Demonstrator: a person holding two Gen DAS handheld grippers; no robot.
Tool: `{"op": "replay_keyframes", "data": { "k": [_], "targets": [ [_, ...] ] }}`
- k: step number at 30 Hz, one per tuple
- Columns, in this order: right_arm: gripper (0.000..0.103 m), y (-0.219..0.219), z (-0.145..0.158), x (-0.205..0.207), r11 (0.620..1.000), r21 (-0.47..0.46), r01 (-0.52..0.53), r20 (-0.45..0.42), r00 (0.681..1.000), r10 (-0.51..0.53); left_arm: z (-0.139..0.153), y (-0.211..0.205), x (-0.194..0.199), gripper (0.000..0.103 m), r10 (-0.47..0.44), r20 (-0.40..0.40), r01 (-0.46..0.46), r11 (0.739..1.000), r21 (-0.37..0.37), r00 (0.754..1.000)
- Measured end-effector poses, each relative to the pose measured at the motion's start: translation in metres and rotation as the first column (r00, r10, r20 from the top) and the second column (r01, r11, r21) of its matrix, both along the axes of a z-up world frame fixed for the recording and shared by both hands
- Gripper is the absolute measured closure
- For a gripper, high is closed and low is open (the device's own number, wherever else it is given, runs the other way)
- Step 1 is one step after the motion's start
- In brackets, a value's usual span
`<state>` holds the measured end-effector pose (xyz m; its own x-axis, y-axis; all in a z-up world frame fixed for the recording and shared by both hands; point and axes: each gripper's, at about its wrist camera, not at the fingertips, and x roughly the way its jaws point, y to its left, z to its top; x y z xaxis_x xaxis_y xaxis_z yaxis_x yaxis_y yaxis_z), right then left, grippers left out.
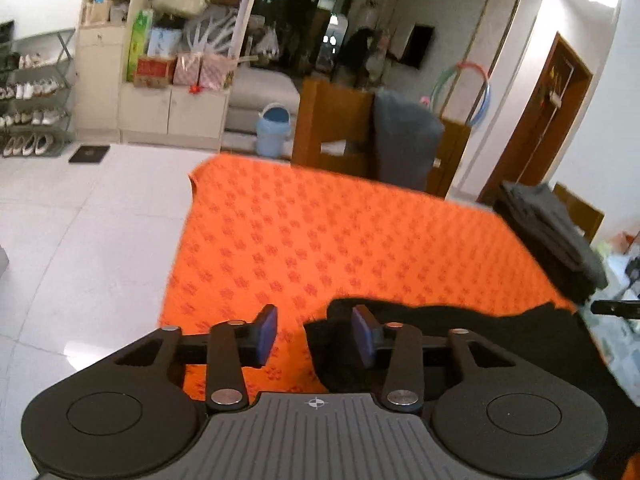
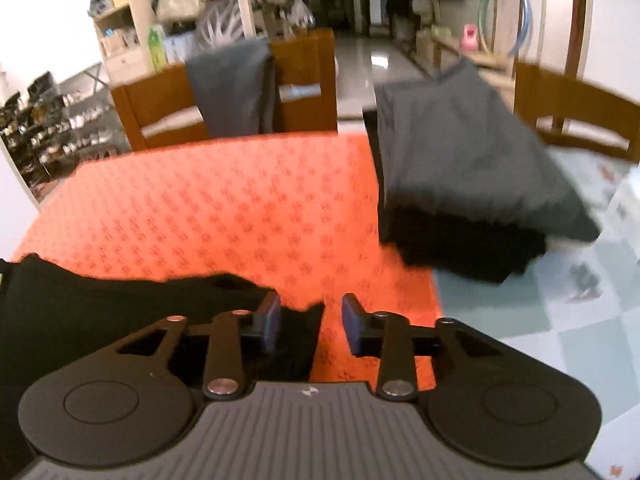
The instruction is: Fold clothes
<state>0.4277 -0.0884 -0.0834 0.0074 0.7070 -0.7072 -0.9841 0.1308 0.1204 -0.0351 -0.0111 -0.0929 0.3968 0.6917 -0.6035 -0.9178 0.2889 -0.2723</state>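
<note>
At the near edge of the counter (image 1: pixel 360 232), on the orange cloth (image 2: pixel 224 208), lies the black garment (image 1: pixel 460 324) that I am working on. It runs along that near edge like a long dark strip.

My left tool (image 1: pixel 315 334) is open, with its two blue pads spread wide. One end of the black garment sits between the pads and reaches past the right pad, and the left pad (image 1: pixel 267 330) is over bare orange cloth. I cannot tell if the pads touch the fabric. Nothing is pinched.

My right tool (image 2: pixel 311 322) is open too. The other end of the black garment pokes in between its pads, close to the left pad (image 2: pixel 272 320). The right pad (image 2: pixel 354 326) is over the orange cloth, near the cloth's right edge. It holds nothing.

At the right side of the counter there is a pile of folded clothes (image 2: pixel 472 172). A gray piece is on top and black pieces are under it. The pile sits partly on the orange cloth and partly on the pale checked cover (image 2: pixel 540 312) beside it.

Past the far edge of the counter stands a wooden chair (image 2: pixel 160 108) with a gray garment (image 2: pixel 232 88) hung over its back. Another wooden chair (image 2: pixel 576 108) is at the far right corner. The pictures are a bit blurry.
</note>
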Motion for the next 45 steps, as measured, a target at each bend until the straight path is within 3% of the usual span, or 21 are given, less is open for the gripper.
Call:
{"op": "replay_keyframes", "data": {
  "k": [5,11,18,22,27,29,30,31,34,37,43,45],
  "targets": [
    [0.054,-0.035,0.045,-0.018,0.999,0.033,-0.025,0.025,0.999,0.024,0.033,-0.029,-0.014,0.045,-0.038,-0.004,0.038,0.999,0.032,0.999],
    [0.052,-0.097,0.073,-0.051,0.999,0.029,-0.025,0.026,0.999,0.024,0.053,-0.083,-0.029,0.044,-0.129,0.023,0.128,0.991,0.040,0.991],
    [0.052,-0.173,0.042,-0.091,0.998,-0.043,0.037,0.059,0.998,-0.034,0.028,-0.152,-0.014,0.044,-0.342,-0.066,0.342,0.940,-0.013,0.937],
    [0.052,-0.194,0.016,-0.095,0.994,-0.090,0.056,0.052,0.997,-0.052,0.015,-0.171,-0.003,0.044,-0.425,-0.049,0.423,0.905,-0.043,0.904],
    [0.052,-0.194,-0.002,-0.090,0.993,-0.114,0.023,0.078,0.997,-0.015,0.000,-0.174,0.017,0.045,-0.456,-0.066,0.452,0.889,-0.072,0.887],
    [0.058,-0.188,-0.005,-0.087,0.992,-0.126,0.001,0.102,0.995,0.012,-0.006,-0.173,0.027,0.045,-0.459,-0.086,0.453,0.888,-0.081,0.884],
    [0.079,-0.183,-0.008,-0.085,0.990,-0.140,-0.009,0.111,0.993,0.025,-0.011,-0.171,0.031,0.045,-0.454,-0.105,0.445,0.890,-0.098,0.885],
    [0.088,-0.179,-0.011,-0.082,0.987,-0.161,-0.017,0.115,0.993,0.036,-0.015,-0.168,0.032,0.045,-0.441,-0.122,0.428,0.896,-0.116,0.889],
    [0.088,-0.172,-0.026,-0.072,0.978,-0.203,-0.038,0.093,0.994,0.058,-0.024,-0.162,0.033,0.048,-0.412,-0.140,0.393,0.908,-0.148,0.900],
    [0.088,-0.172,-0.020,-0.068,0.974,-0.215,-0.068,0.074,0.994,0.086,-0.025,-0.160,0.032,0.048,-0.401,-0.140,0.379,0.911,-0.160,0.905],
    [0.079,-0.179,0.017,-0.072,0.992,-0.097,-0.076,0.050,0.995,0.081,-0.010,-0.166,0.016,0.046,-0.343,-0.075,0.330,0.933,-0.146,0.936],
    [0.074,-0.175,0.014,-0.078,0.995,-0.060,-0.078,0.041,0.996,0.081,-0.002,-0.170,0.009,0.045,-0.322,-0.062,0.311,0.940,-0.137,0.945]
  ]
}}
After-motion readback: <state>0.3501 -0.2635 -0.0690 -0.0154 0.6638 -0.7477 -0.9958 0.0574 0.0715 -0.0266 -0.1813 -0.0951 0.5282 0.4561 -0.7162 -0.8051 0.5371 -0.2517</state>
